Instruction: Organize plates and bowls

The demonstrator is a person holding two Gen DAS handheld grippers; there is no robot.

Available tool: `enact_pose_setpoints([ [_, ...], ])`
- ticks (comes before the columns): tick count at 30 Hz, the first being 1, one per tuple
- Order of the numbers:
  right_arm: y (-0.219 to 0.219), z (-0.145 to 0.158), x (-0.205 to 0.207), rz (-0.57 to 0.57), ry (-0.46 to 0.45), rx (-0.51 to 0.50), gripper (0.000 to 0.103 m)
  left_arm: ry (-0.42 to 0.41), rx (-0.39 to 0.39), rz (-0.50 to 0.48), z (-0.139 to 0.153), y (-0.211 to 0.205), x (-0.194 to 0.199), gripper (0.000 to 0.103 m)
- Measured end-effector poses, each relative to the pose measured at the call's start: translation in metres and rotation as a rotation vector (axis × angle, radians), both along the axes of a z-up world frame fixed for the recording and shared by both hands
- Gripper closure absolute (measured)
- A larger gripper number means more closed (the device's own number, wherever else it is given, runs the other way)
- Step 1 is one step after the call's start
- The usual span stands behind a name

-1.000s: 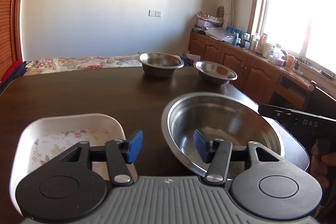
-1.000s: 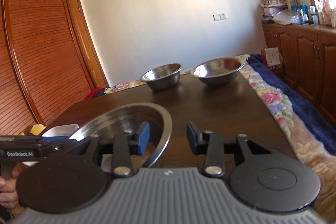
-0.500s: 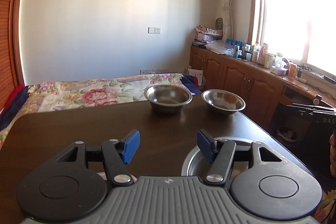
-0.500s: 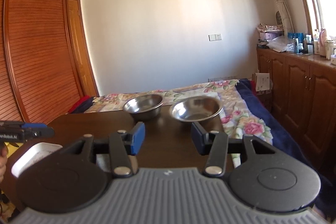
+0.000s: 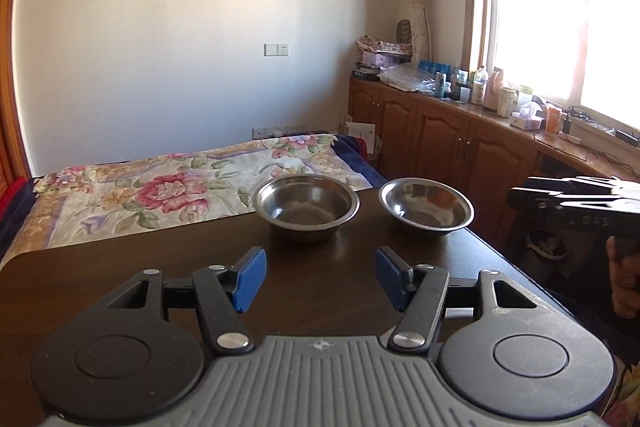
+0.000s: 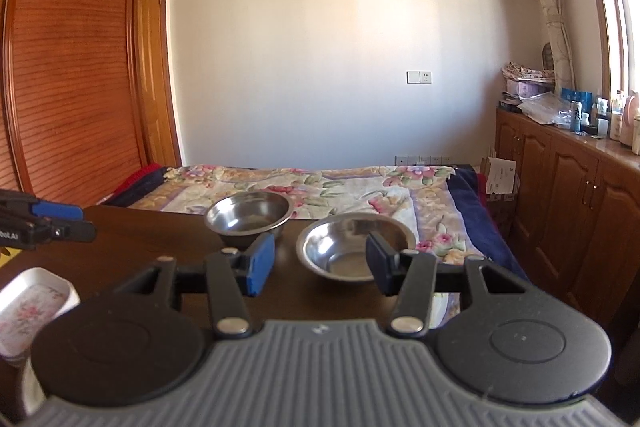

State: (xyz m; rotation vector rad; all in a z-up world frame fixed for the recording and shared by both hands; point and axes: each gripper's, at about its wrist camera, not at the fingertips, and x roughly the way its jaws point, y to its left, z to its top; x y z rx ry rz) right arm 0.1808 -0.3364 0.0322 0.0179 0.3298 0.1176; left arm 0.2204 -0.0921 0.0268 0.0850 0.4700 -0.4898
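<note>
Two steel bowls stand at the far edge of the dark wooden table (image 5: 120,275): a deeper bowl (image 5: 306,207) and a shallower bowl (image 5: 426,206) to its right. They also show in the right wrist view, the deeper bowl (image 6: 248,215) and the shallower bowl (image 6: 340,253). A white floral dish (image 6: 32,303) sits at the near left. My left gripper (image 5: 318,279) is open and empty, above the table short of the bowls. My right gripper (image 6: 320,263) is open and empty, raised in front of the shallower bowl. The large steel bowl is hidden below both grippers.
A bed with a floral cover (image 5: 160,187) lies beyond the table. Wooden cabinets (image 5: 460,147) with bottles run along the right wall under the window. A wooden wardrobe (image 6: 72,67) stands at the left. The right gripper shows at the left wrist view's right edge (image 5: 580,207).
Both grippers have risen and tilted up from the large steel bowl and white dish, which have dropped out of the left view. The far bowls now sit lower in both views.
</note>
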Motion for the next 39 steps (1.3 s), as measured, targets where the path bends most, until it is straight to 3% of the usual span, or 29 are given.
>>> enact_pose_setpoints([
  [13,-0.015,-0.012,0.046,-0.015,0.058,-0.026,0.051,0.027,0.022,-0.035,-0.003,-0.035,0.043,0.040],
  [25,0.014,0.005,0.097,0.122,0.096,-0.041,0.051,0.054,0.038,0.037,-0.015,-0.037,0.088,0.045],
  [34,0.036,-0.002,0.149,0.195,0.211,-0.026,0.058,0.102,0.035,0.074,-0.028,-0.035,0.125,0.056],
  [39,0.041,-0.013,0.167,0.200,0.279,-0.026,0.062,0.117,0.027,0.104,-0.034,-0.034,0.142,0.057],
])
